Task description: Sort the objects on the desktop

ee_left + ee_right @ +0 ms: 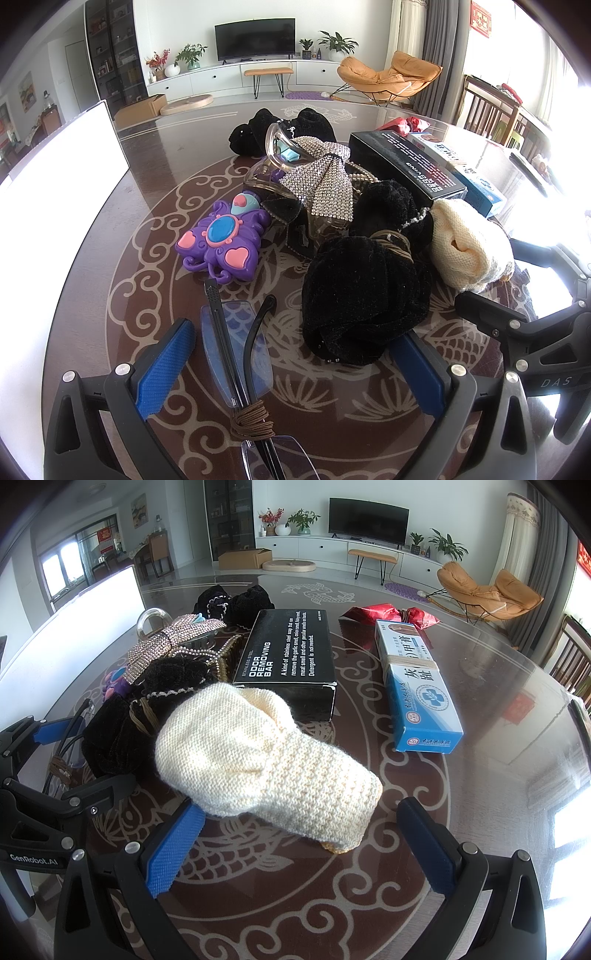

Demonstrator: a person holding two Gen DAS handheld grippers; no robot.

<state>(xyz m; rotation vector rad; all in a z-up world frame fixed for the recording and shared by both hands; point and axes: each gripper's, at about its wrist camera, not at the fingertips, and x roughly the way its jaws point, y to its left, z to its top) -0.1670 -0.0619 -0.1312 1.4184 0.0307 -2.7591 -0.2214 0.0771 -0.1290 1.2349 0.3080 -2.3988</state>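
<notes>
Leftmost on the patterned table (155, 192) lies a purple butterfly toy (225, 240), well clear of the left gripper (295, 362), whose blue-padded jaws stand wide apart and hold nothing. Between those jaws rest folded glasses (236, 354), bound near the hinge by a brown hair tie (251, 419), with the right-hand jaw close against a black velvet scrunchie (351, 299). Behind them a heap rises: a clear hair claw (275, 147) tangled with a rhinestone bow (321, 181), and more black velvet pieces farther back. Further right, the cream knitted pouch (266, 760) lies on its side, touching the scrunchie pile on its left and the near end of the black box (291, 657) marked "ODOR REMOVING BAR" behind it. The right gripper (303, 845) is likewise spread open and empty, its fingers flanking the pouch's near end, though whether they touch it cannot be told. Right of the black box, apart from it, sits a blue and white carton (417, 686) wrapped with twine, and beyond that a crumpled red wrapper (388, 613).
</notes>
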